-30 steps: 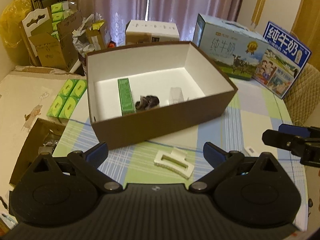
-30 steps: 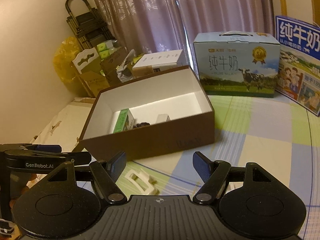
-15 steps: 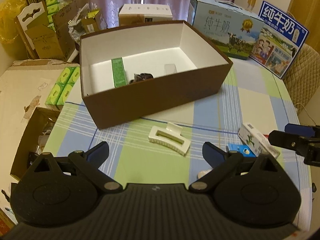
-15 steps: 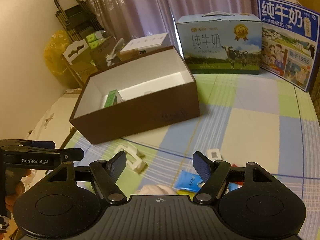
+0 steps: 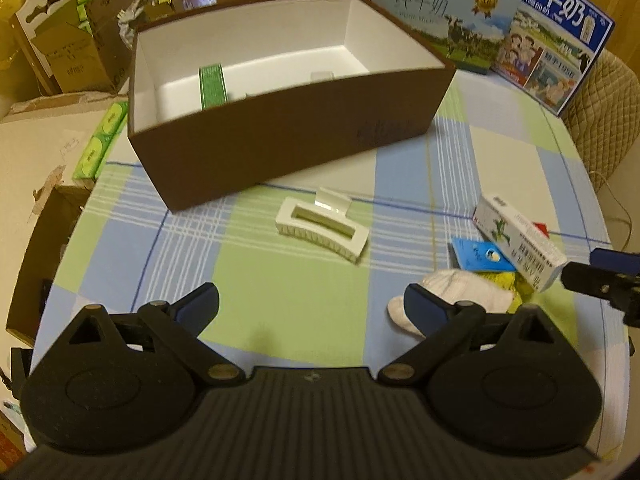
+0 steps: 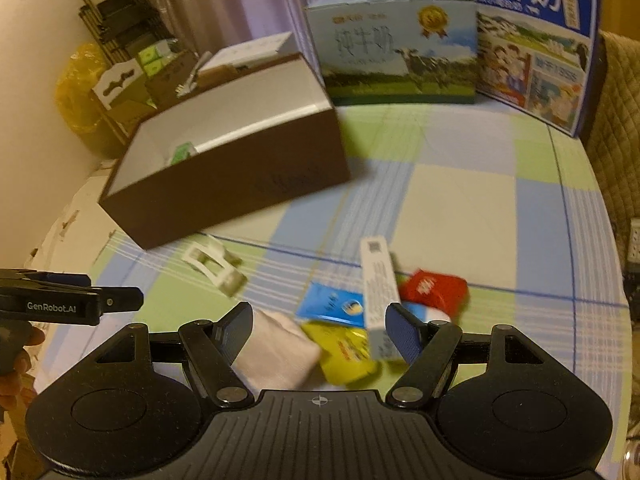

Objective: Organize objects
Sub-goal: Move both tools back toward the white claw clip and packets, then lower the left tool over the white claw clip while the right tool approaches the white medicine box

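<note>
A brown box (image 5: pixel 288 136) with a white inside stands on the checked tablecloth; a green carton (image 5: pixel 212 84) lies in it. In front of it lies a white hair claw (image 5: pixel 322 230). My left gripper (image 5: pixel 311 308) hovers open over the cloth just short of the claw, nothing between its fingers. To the right lie a long white carton (image 5: pixel 520 242), a blue packet (image 5: pixel 480 256) and a white cloth (image 5: pixel 460 300). My right gripper (image 6: pixel 320 326) is open above that pile: white cloth (image 6: pixel 276 348), yellow packet (image 6: pixel 344 348), blue packet (image 6: pixel 332 306), white carton (image 6: pixel 378 296), red packet (image 6: pixel 434 288).
Two milk cartons (image 6: pixel 394 56) stand along the table's far edge. Cardboard boxes (image 5: pixel 68 48) and green packs (image 5: pixel 100 144) crowd the floor left of the table. A padded chair back (image 5: pixel 604 108) is at the right. The table edge curves close on both sides.
Both grippers have sunk and tipped downward toward the table. The pile of small items has come into both views, and the brown box now sits higher in each picture.
</note>
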`<state>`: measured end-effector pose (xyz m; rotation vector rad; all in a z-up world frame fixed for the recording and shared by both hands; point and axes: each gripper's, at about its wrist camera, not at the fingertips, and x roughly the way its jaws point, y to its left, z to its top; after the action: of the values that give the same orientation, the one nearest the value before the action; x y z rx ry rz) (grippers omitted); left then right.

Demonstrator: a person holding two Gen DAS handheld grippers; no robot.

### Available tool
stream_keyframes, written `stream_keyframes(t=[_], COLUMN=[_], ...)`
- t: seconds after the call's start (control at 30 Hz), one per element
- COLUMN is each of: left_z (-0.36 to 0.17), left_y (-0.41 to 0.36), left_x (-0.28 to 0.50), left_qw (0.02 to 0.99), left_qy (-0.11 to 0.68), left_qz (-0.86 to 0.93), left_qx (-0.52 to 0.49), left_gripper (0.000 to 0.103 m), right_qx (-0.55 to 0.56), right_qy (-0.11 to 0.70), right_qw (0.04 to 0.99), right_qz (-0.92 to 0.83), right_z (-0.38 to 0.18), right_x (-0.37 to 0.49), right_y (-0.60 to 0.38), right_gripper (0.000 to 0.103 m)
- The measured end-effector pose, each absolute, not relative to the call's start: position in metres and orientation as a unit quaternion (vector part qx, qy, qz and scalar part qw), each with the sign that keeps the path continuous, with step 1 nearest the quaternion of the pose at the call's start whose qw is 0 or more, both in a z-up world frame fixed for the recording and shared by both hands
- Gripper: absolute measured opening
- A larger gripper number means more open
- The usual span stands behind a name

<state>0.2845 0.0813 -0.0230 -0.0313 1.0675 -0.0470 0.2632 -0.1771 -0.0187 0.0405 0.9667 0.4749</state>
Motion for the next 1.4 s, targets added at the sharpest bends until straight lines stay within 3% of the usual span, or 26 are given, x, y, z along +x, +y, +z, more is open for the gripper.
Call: stream_keyframes(t=[0.87,1.4], left_z=[-0.070,-0.113], left_y=[0.075,0.066], left_x=[0.325,0.373], left_qw=[0.863,0.851], left_qy=[0.501,0.504], left_qz=[-0.063,-0.121], left_qx=[0.012,0.089], left_gripper=[0.099,0.100], right_qx=[0.022,0.034], right_qy=[0.484,0.498], right_qw=[0.855,0.852], right_qz=[0.185,0.160], right_z=[-0.043,-0.055], right_x=[0.285,0.303], right_y=[-0.191,-0.198], right_gripper=[0.070,0.070])
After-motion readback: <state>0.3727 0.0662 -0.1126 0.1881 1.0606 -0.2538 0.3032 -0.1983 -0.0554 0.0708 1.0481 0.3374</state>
